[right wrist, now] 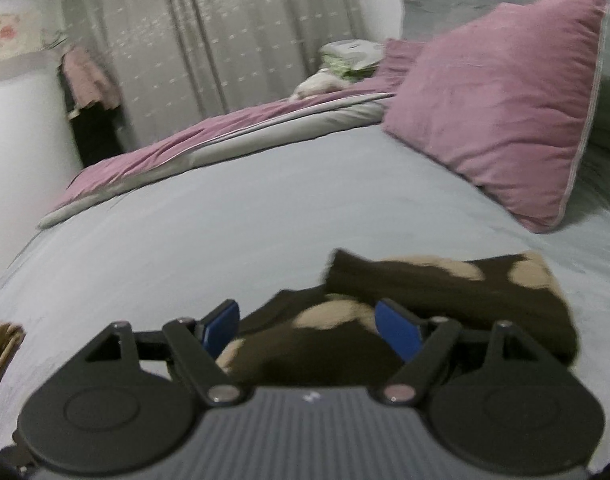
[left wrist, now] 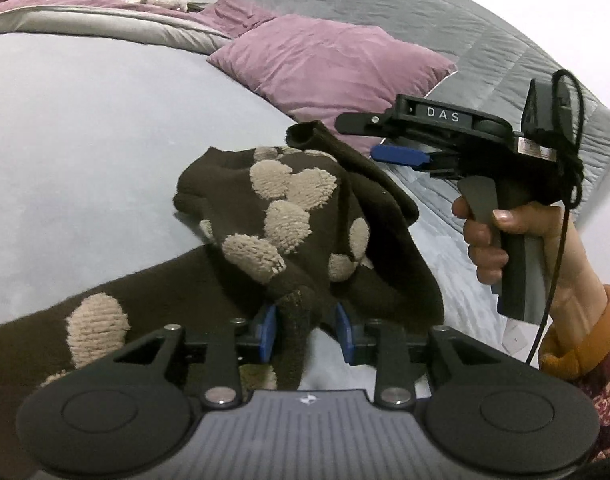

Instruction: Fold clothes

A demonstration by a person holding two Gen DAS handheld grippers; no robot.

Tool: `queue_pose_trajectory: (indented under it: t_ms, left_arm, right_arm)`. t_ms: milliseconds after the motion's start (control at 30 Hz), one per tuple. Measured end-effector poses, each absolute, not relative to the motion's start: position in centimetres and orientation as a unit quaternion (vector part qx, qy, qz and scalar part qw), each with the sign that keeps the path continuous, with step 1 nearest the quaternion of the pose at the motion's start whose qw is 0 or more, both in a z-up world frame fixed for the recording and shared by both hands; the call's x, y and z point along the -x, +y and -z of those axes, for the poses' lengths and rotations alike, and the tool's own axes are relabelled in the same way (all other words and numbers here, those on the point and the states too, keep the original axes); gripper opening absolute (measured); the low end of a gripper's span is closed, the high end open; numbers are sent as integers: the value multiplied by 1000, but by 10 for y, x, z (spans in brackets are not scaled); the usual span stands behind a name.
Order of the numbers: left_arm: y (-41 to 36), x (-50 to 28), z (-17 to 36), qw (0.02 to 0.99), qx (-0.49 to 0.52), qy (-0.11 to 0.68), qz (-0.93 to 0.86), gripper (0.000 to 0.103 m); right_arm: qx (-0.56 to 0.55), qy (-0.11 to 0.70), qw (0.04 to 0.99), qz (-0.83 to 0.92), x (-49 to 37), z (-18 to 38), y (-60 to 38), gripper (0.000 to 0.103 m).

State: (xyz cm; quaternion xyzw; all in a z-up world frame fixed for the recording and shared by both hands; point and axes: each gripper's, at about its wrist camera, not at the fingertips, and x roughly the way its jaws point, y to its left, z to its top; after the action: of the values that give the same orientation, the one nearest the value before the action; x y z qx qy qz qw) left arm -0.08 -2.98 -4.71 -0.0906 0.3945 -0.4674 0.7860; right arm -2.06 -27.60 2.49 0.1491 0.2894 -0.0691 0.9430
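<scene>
A dark brown sweater [left wrist: 305, 216] with fluffy beige spots lies bunched on the pale blue bed sheet [left wrist: 85, 152]. My left gripper [left wrist: 305, 334] is at its near edge, fingers apart, with a raised fold of brown fabric between them that touches the left blue pad [left wrist: 268, 336]. My right gripper [left wrist: 359, 139], held by a hand [left wrist: 493, 248], hovers beside the sweater's lifted far edge. In the right wrist view the right gripper [right wrist: 309, 326] stands open just above the sweater [right wrist: 445, 292], and nothing is clamped between its blue pads [right wrist: 397, 332].
A purple pillow [left wrist: 329, 64] leans on a grey quilt [left wrist: 445, 28] behind the sweater. A purple-and-grey duvet [right wrist: 209, 140] is folded back across the far side, with a plush toy [right wrist: 317, 84] on it. Curtains [right wrist: 225, 40] hang beyond. A tan cloth [right wrist: 1, 344] shows at the left edge.
</scene>
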Motion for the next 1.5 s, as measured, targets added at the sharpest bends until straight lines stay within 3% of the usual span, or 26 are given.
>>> queue_pose_trajectory:
  t_ms: [567,1300,1500]
  left_arm:
    - [-38,-3,58,784,71,425,448,30]
    - [-10,-15,65,798,74,455,387,35]
    - [-6,-15,67,803,77,456,376,35]
  right_arm:
    - [-138,353,923,-69,-12,-1,-182,72]
    - [62,417,907,12,-14,58,-133,71]
    - [85,399,913,25,-9,59,-133,40]
